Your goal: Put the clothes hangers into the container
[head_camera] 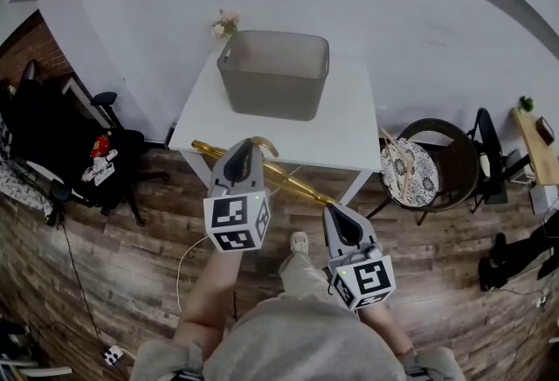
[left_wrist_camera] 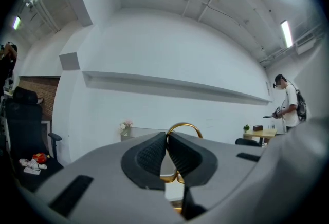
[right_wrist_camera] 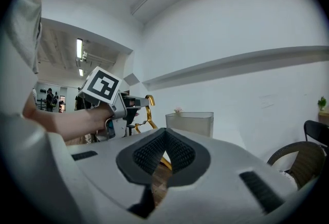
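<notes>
**Item:** one gold metal wire clothes hanger [head_camera: 288,181] with a curved hook.

**Location:** the hanger is held in the air at the near edge of the white rectangular table [head_camera: 349,130]. It slants from the left gripper down toward the right one and is well short of the container.

**Left gripper** [head_camera: 245,150]: the jaws are pinched tight on the hanger at the base of its hook. In the left gripper view the gold loop [left_wrist_camera: 183,126] is seen rising just above the pads.

**Right gripper** [head_camera: 336,213]: the jaws are closed. In the right gripper view the thin gold bar [right_wrist_camera: 165,162] is seen nipped low between the pads, toward the hanger's far end.

**Destination:** a grey plastic container [head_camera: 266,95], rectangular and open-topped, stands toward the back of the table. No contents can be made out. A small pink flower sprig [head_camera: 225,24] stands behind its left corner.

**Step in hand (judged):** the hanger is being carried to the container.

**Handling notes (judged):**
- Both ends should be raised together, so that the wire is not twisted between the two grips.
- The container's near wall should be cleared before any forward travel.
- The hanger's long axis should be lined up with the longer side of the opening, since the hanger looks about as long as the opening is wide.
- One end should be tipped in first if the fit proves tight.
- Both grips should be kept firm until the wire is inside, because thin, smooth metal is likely to slip or swing.
- The hook should be kept clear of the rim.
</notes>
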